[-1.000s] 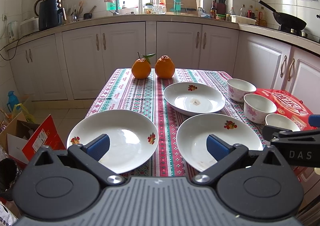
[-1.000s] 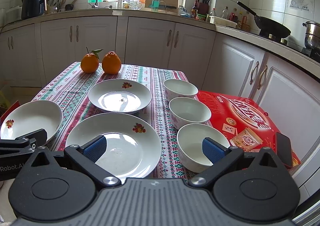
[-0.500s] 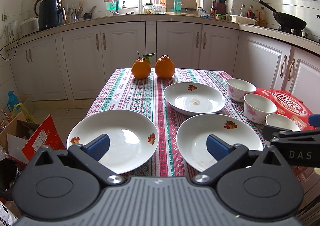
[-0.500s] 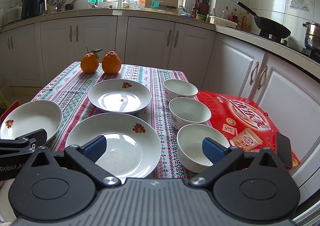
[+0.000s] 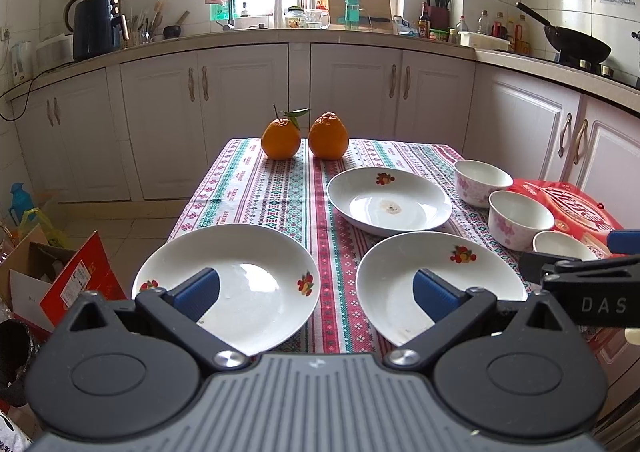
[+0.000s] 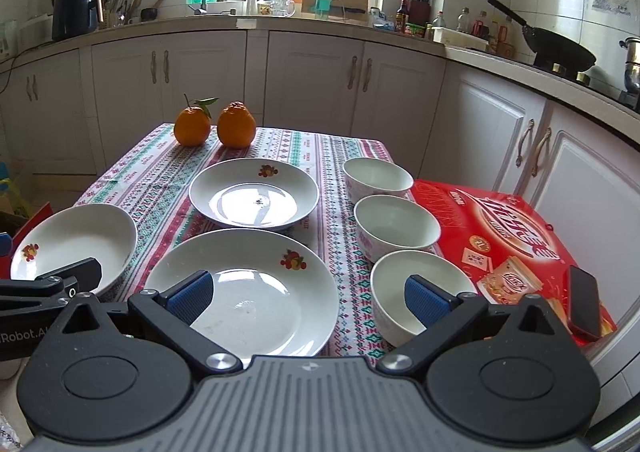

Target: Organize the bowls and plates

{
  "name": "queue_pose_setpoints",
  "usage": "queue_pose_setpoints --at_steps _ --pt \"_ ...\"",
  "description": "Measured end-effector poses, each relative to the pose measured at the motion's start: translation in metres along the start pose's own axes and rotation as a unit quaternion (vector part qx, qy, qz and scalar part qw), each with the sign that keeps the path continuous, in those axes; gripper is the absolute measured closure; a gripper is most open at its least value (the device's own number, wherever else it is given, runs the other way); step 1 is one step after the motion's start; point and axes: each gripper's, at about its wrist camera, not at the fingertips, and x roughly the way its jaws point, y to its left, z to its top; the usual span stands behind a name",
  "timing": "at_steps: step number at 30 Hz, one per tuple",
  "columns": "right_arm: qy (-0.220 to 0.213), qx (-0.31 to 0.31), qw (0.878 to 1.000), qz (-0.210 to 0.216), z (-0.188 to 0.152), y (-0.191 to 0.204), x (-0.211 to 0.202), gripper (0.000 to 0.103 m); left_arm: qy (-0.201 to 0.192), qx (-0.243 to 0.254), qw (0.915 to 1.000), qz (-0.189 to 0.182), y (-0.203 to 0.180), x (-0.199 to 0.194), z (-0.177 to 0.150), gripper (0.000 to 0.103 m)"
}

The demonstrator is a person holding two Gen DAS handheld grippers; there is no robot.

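Observation:
Three white plates with fruit prints lie on the patterned tablecloth: a near-left plate (image 5: pixel 240 284) (image 6: pixel 76 240), a near-middle plate (image 5: pixel 432 276) (image 6: pixel 256 284) and a far plate (image 5: pixel 390 199) (image 6: pixel 254 199). Three white bowls stand in a row on the right: far bowl (image 6: pixel 378 177) (image 5: pixel 482 179), middle bowl (image 6: pixel 396 226) (image 5: pixel 520 217), near bowl (image 6: pixel 416 284) (image 5: pixel 560 246). My left gripper (image 5: pixel 316 294) hangs open above the near edge, between the two near plates. Held open, my right gripper (image 6: pixel 308 294) hovers between the near-middle plate and the near bowl. Neither holds anything.
Two oranges (image 5: pixel 304 135) (image 6: pixel 216 123) sit at the table's far end. A red box (image 6: pixel 508 228) with a dark phone (image 6: pixel 584 300) on it lies right of the bowls. White cabinets (image 5: pixel 352 91) stand behind. Cardboard boxes (image 5: pixel 52 276) sit on the floor at the left.

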Motion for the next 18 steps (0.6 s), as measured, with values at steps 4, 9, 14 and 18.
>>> queue_pose_setpoints --at_steps 4,9,14,18 --pt "-0.01 0.0 1.0 0.012 0.007 -0.001 0.005 0.0 0.0 -0.005 1.0 0.001 0.007 0.004 0.002 0.001" --pt "-0.036 0.003 0.999 0.038 0.02 -0.005 0.009 0.0 -0.002 0.001 1.0 0.006 0.014 0.007 0.002 0.001" --pt "-0.063 -0.008 0.996 0.066 0.04 -0.005 0.015 0.0 -0.014 0.005 0.9998 -0.013 0.031 0.009 0.003 0.001" --pt "-0.091 -0.023 0.99 0.109 0.055 -0.001 0.018 0.0 -0.008 0.009 0.9997 -0.022 0.05 0.012 0.001 0.001"
